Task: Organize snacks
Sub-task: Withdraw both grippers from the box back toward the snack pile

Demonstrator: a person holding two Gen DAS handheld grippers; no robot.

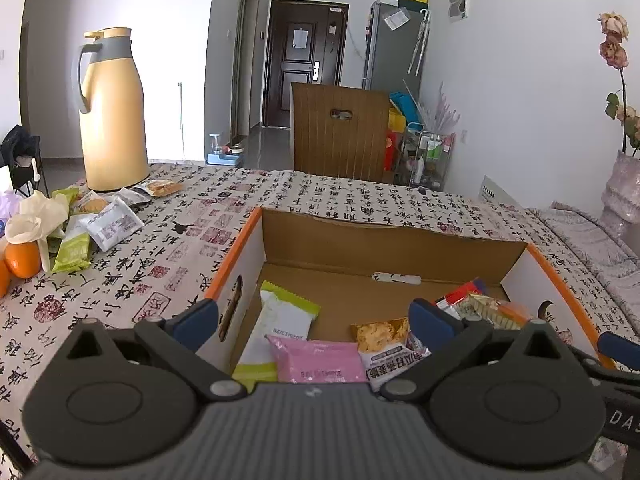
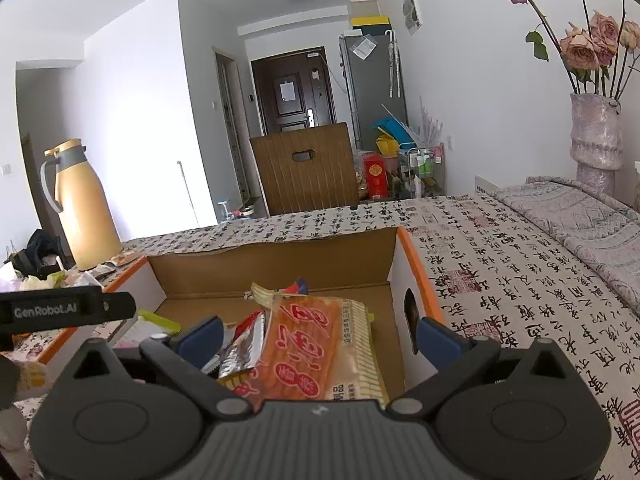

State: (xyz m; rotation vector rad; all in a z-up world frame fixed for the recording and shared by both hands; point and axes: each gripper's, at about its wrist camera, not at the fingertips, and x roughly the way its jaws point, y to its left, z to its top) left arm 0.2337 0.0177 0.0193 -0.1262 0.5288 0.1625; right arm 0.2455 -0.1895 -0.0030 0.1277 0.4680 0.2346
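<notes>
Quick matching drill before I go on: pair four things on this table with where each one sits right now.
Things:
1. pink packet
2. orange-red packet
3. thermos jug
4. orange

Places:
A. standing on the tablecloth, far left, behind loose snacks
B. in the cardboard box, just ahead of the left gripper
C. left table edge, beside a green packet
D. in the box, ahead of the open right gripper

Pairs: 1-B, 2-D, 3-A, 4-C
</notes>
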